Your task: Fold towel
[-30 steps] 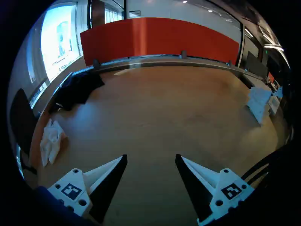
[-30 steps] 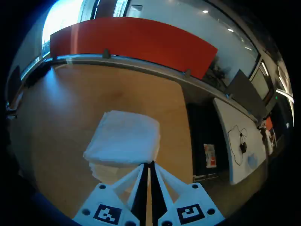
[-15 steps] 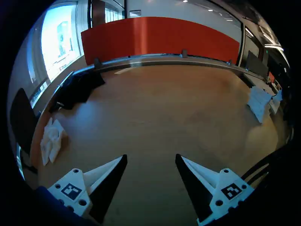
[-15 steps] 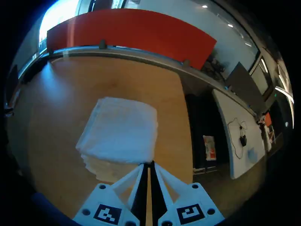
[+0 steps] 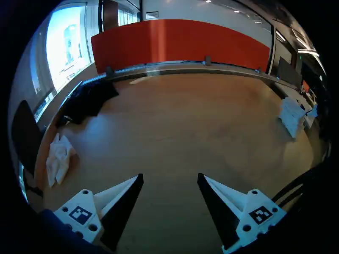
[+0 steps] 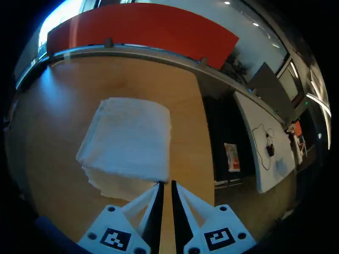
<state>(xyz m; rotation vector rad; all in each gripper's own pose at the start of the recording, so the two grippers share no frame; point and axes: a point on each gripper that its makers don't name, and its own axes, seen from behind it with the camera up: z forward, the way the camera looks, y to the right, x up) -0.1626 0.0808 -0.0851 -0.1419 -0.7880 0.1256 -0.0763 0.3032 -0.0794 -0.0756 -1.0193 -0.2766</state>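
A folded white towel (image 6: 127, 139) lies on top of a stack of folded towels on the wooden table (image 6: 63, 97). My right gripper (image 6: 165, 183) sits at its near right corner, fingers parted by a narrow gap with only bare wood between them. In the left gripper view the same stack (image 5: 292, 114) lies far off at the table's right edge. My left gripper (image 5: 169, 178) hangs open over bare wood, holding nothing. A crumpled white towel (image 5: 57, 156) lies at the table's left edge.
A dark cloth (image 5: 87, 99) lies at the far left corner. A red partition (image 5: 182, 42) runs along the table's far edge. Right of the stack the table ends (image 6: 207, 139); beyond it stands a white table (image 6: 267, 152) with a cable.
The right gripper's fingers, pressed together before, now stand slightly apart, and the towel stack has drawn nearer and shifted left in its view. The left gripper has barely moved.
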